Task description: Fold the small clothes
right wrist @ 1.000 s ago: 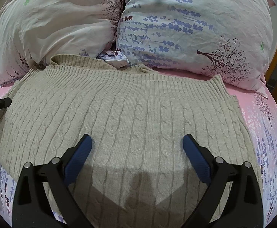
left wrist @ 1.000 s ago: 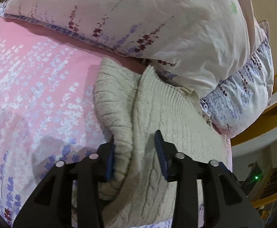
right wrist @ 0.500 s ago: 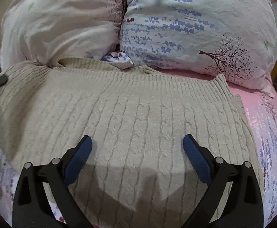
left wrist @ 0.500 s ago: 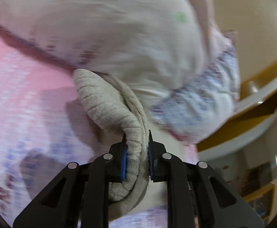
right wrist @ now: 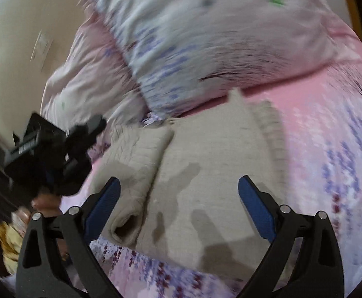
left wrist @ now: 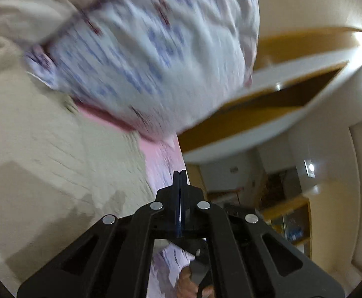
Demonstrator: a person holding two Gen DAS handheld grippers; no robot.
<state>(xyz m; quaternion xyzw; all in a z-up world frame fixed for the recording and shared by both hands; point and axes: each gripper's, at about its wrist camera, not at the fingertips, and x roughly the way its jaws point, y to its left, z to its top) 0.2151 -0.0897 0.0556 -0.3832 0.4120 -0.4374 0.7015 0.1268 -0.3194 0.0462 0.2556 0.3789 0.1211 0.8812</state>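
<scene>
A beige cable-knit sweater [right wrist: 205, 173] lies on the pink floral bedsheet [right wrist: 329, 149]. Its left side is folded over onto the body as a thick flap [right wrist: 136, 164]. My right gripper [right wrist: 178, 191] hovers open just above the sweater, with nothing between its blue pads. My left gripper [left wrist: 180, 173] is shut, its pads pressed together with no cloth in them, and it points past the sweater's [left wrist: 44, 149] right edge. In the right wrist view the left gripper's black housing [right wrist: 39, 154] shows blurred at the left, raised beside the folded flap.
Two floral pillows [right wrist: 205, 49] crowd the sweater's far edge. A wooden headboard [left wrist: 267, 104] and room shelves [left wrist: 292, 223] lie beyond the bed's right side. A person's hand [left wrist: 188, 283] shows under the left gripper. Bare sheet lies to the right of the sweater.
The left gripper closed on the sweater's left edge and swung right; now it is shut without cloth and the edge lies folded over. The right view swung and rolled, staying open.
</scene>
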